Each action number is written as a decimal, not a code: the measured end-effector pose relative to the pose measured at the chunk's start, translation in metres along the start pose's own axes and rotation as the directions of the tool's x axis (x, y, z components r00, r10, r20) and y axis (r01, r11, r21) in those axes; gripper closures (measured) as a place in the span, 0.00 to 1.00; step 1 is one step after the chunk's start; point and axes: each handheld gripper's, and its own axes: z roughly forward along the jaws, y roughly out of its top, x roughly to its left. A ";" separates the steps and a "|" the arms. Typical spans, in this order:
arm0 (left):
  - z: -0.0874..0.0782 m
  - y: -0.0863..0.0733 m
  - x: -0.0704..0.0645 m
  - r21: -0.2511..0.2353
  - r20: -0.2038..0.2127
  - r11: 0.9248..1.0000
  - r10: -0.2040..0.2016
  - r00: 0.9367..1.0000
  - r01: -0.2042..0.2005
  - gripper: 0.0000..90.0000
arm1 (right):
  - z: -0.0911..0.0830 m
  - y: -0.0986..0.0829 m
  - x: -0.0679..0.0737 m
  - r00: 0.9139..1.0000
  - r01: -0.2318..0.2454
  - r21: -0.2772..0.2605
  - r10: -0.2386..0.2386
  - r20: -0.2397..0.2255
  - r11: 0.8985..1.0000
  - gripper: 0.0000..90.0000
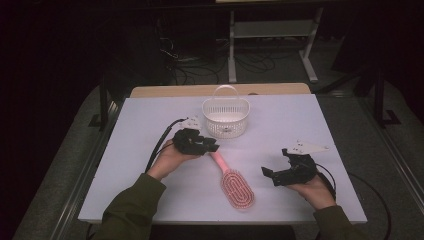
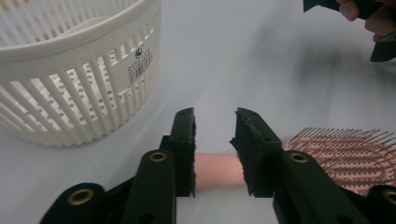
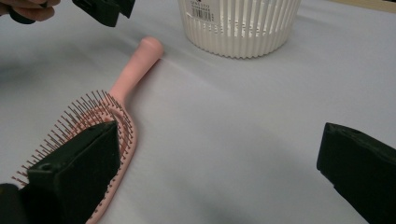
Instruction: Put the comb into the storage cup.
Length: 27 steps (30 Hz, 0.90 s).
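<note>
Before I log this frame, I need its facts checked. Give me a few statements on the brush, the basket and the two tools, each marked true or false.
1. The pink hairbrush lies on the table with its bristles up. True.
2. The hairbrush sits inside the white basket. False: it lies on the table in front of the basket.
3. The left tool has its jaws on either side of the brush handle, not yet closed on it. True.
4. The right tool grips the brush head. False: its jaws are wide open beside the head.
5. The basket lies tipped on its side. False: it stands upright.
</note>
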 end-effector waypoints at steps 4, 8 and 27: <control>0.004 0.005 0.001 0.004 0.003 1.000 0.005 1.000 -0.005 0.88 | 0.000 0.000 0.000 1.000 0.003 0.001 -0.003 0.000 1.000 0.00; 0.007 0.007 0.003 0.015 0.001 1.000 0.001 1.000 -0.001 0.97 | 0.000 0.000 0.001 1.000 0.003 0.001 -0.003 -0.001 1.000 0.00; 0.031 0.013 0.013 0.100 -0.016 0.995 0.017 1.000 -0.015 1.00 | 0.000 0.000 0.000 1.000 0.002 0.000 -0.002 -0.005 1.000 0.00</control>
